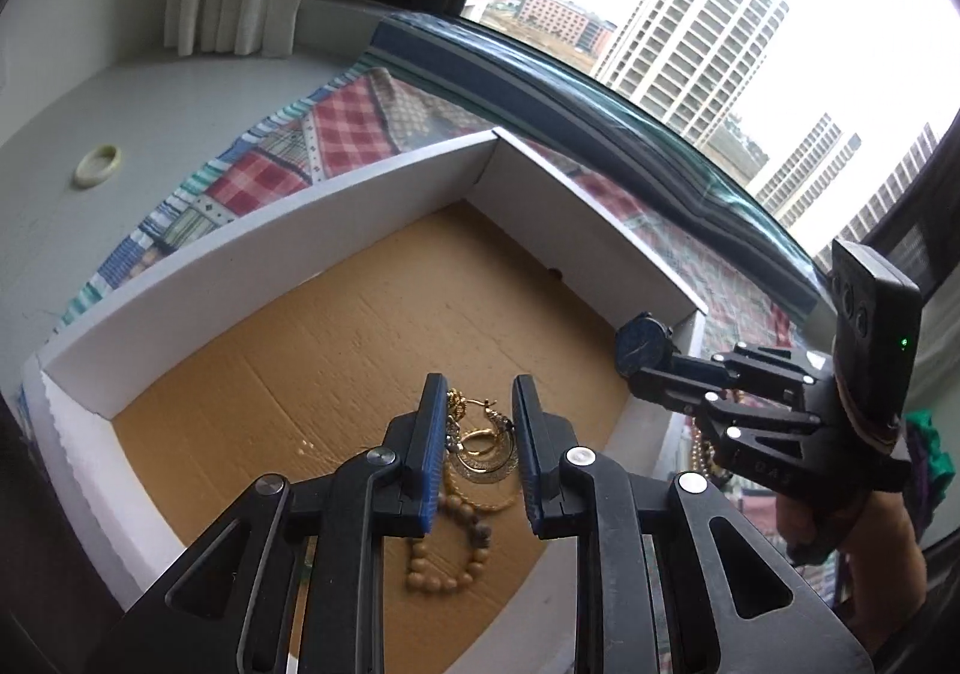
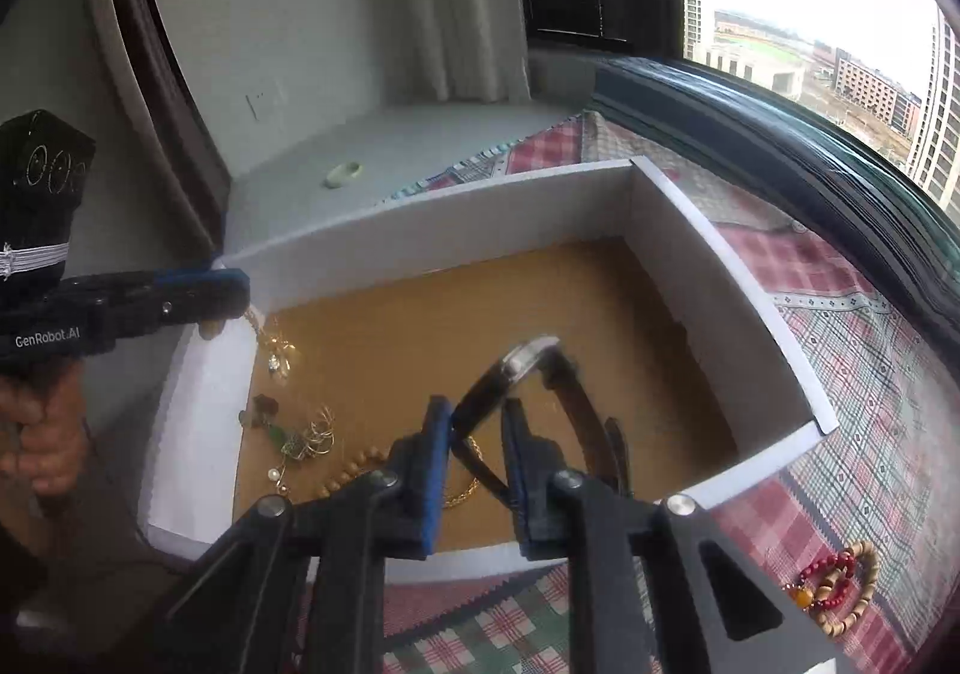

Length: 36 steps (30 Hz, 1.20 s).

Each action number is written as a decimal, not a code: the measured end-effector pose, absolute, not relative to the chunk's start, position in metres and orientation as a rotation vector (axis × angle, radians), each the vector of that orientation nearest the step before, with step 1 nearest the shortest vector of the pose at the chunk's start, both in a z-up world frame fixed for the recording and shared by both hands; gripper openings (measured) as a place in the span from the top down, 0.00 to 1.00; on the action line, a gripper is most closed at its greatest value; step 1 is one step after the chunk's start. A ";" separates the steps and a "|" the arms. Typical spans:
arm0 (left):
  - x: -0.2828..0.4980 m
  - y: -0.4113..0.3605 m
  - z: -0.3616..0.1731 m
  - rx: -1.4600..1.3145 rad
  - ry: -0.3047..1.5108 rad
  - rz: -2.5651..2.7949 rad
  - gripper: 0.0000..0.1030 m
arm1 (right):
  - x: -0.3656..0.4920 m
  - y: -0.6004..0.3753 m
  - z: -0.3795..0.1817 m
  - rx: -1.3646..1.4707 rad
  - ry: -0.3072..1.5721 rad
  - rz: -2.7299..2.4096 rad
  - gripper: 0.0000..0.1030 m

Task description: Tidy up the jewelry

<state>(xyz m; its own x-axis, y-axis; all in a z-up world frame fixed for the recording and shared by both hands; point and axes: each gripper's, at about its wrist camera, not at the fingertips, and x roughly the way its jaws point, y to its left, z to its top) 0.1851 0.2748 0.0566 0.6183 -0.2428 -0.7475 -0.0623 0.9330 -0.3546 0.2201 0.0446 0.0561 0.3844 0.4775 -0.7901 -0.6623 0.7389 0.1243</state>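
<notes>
A white-walled box [image 1: 180,278] with a brown cardboard floor holds jewelry. In the left wrist view, my left gripper [image 1: 478,392] is open above gold hoop earrings [image 1: 483,449] and a wooden bead bracelet [image 1: 447,554]. My right gripper [image 2: 476,416] is shut on the strap of a dark wristwatch [image 2: 528,359] and holds it over the box's right part; both also show in the left wrist view, the gripper [image 1: 645,374] and the watch [image 1: 639,350]. A gold chain [image 2: 465,488] and small trinkets [image 2: 300,437] lie on the box floor [image 2: 390,350].
The box [image 2: 690,242] stands on a plaid cloth [image 2: 840,326] on a window ledge. Red and wooden bead bracelets [image 2: 837,584] lie on the cloth at the right. A pale green ring [image 1: 98,165] lies on the grey ledge, seen too in the right wrist view [image 2: 344,174].
</notes>
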 end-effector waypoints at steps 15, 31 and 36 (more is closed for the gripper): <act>0.190 0.273 0.007 -0.327 0.991 0.019 0.28 | 0.251 0.064 0.017 -0.322 0.996 0.667 0.46; 0.093 0.107 0.046 -0.092 0.848 -0.355 0.14 | 0.091 -0.082 0.031 -0.246 0.825 0.398 0.31; 0.081 0.062 0.053 -0.053 0.832 -0.439 0.14 | 0.042 -0.149 0.048 -0.014 0.883 0.419 0.31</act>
